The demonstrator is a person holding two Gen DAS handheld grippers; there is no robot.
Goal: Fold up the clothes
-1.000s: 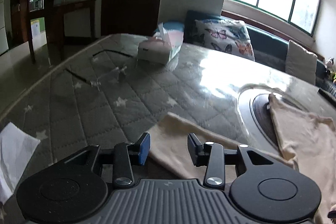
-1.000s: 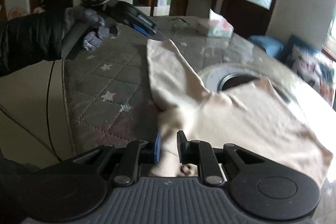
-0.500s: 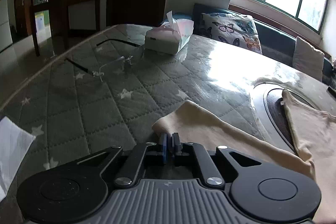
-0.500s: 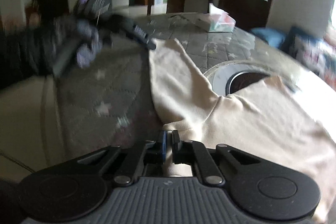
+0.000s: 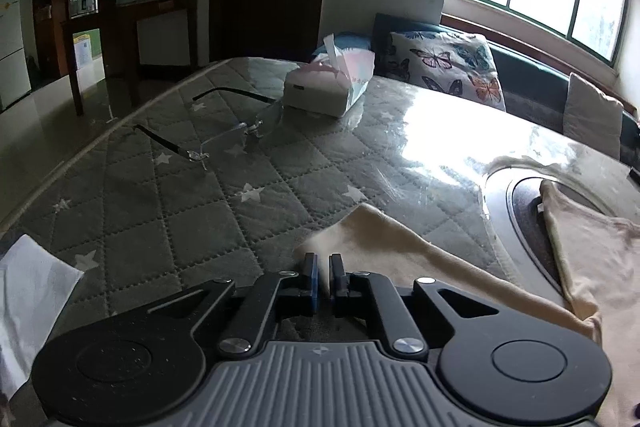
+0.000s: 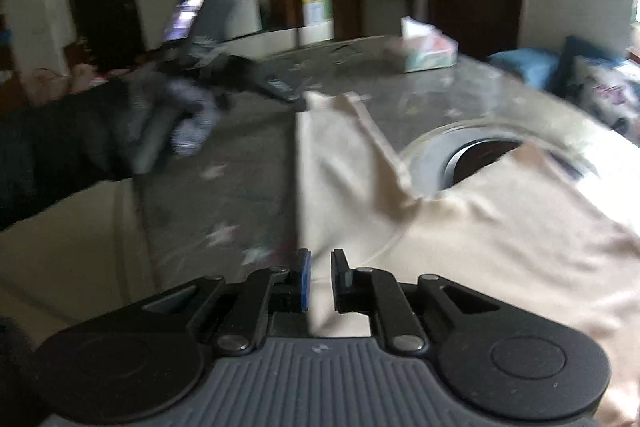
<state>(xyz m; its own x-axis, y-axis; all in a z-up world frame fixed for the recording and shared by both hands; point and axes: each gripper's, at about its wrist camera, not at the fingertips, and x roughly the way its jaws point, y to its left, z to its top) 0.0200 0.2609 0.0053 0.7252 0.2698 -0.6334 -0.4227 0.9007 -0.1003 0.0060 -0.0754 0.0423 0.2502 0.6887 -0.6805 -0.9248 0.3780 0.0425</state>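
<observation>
Low centre, left gripper (image 5: 324, 277) pinches the sleeve (image 5: 400, 251) tip; right gripper (image 6: 320, 277) clamps the shirt (image 6: 480, 235) edge. Shirt sprawls mid-frame across the table (image 5: 200, 211), no fold visible. Farther up: glasses (image 5: 224, 131), tissue box (image 5: 328, 87).

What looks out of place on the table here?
A pair of rimless eyeglasses with dark arms lies open on the grey quilted star-pattern table cover, beside the tissue box, on the surface where the cream garment is being folded. A white paper sheet lies at the near left edge.
</observation>
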